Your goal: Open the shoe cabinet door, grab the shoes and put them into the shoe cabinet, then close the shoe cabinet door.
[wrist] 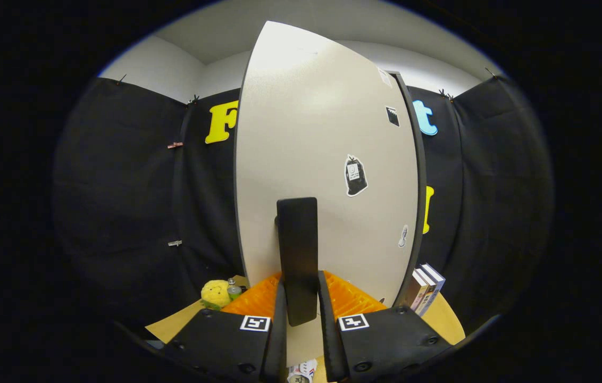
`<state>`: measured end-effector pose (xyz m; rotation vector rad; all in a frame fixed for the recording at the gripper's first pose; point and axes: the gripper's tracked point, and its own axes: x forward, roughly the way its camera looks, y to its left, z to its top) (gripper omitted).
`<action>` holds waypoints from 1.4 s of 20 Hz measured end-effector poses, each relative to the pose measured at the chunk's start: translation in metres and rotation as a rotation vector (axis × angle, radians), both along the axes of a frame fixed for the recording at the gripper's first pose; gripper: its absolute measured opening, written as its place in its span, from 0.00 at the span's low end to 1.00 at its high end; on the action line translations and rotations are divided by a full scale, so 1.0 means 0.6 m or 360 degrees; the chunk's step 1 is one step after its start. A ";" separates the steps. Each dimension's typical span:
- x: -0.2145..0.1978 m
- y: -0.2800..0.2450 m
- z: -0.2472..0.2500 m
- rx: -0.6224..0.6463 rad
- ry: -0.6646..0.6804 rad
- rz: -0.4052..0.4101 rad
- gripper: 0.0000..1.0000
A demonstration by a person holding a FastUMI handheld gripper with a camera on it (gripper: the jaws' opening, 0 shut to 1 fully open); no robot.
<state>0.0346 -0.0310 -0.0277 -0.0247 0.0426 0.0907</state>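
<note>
- Standing close to the shoe cabinet door [322, 159], the gripper [301, 314] has its two fingers nearly closed around the door's dark upright handle [297, 255], one finger on each side of the handle's lower end; both appear to press on it, though the actual contact is hard to confirm from this angle.
- The door is a pale, flat panel with a dark edge strip; a few small stickers [356, 175] sit to the right of the handle.
- By my reckoning the handle is the right place to hold: a stiff, slab-like bar standing proud of the door, with flat sides that suit a two-finger pinch.
- The panel looks rigid and moderately heavy, so it will likely swing on its hinges rather than flex; a steady pull along the arc seems wiser than a jerk, since the smooth handle could slip out of the fingers.
- Whether the door is shut or slightly ajar I cannot tell from here.
- Below the handle, an orange ribbed item [349, 300] lies on the wooden tabletop [444, 319].
- Left of the handle and lower, a yellow plush toy [215, 293] sits with a small bottle [233, 288] just beside it.
- Right of the door's dark edge, some books [425, 290] stand leaning.
- The shoes are not something I can pick out.
</note>
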 end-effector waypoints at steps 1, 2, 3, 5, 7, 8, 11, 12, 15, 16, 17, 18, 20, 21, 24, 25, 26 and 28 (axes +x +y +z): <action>-0.008 -0.010 0.001 -0.0003 0.0003 -0.0006 0.32; -0.019 -0.021 0.003 0.0001 -0.0004 -0.0015 0.32; -0.027 -0.033 0.005 0.0005 -0.0005 -0.0026 0.32; -0.039 -0.057 0.007 0.0010 -0.0004 -0.0051 0.32; -0.056 -0.082 0.009 0.0005 -0.0010 -0.0096 0.32; -0.060 -0.093 0.010 0.0004 -0.0013 -0.0131 0.32; -0.076 -0.139 0.009 0.0013 -0.0016 -0.0259 0.31; -0.082 -0.158 0.009 0.0020 -0.0010 -0.0295 0.31; -0.113 -0.203 0.015 0.0015 -0.0024 -0.0431 0.31; -0.117 -0.231 0.016 0.0011 -0.0032 -0.0513 0.31; -0.129 -0.252 0.020 0.0018 -0.0041 -0.0572 0.23; -0.144 -0.274 0.026 0.0024 -0.0058 -0.0623 0.22; -0.175 -0.316 0.037 0.0018 -0.0097 -0.0729 0.22; -0.188 -0.333 0.041 0.0015 -0.0112 -0.0775 0.22; -0.226 -0.370 0.051 0.0039 -0.0139 -0.0867 0.23; -0.238 -0.371 0.052 0.0049 -0.0145 -0.0874 0.23; -0.247 -0.365 0.055 0.0054 -0.0151 -0.0865 0.25; -0.249 -0.343 0.055 0.0047 -0.0155 -0.0816 0.26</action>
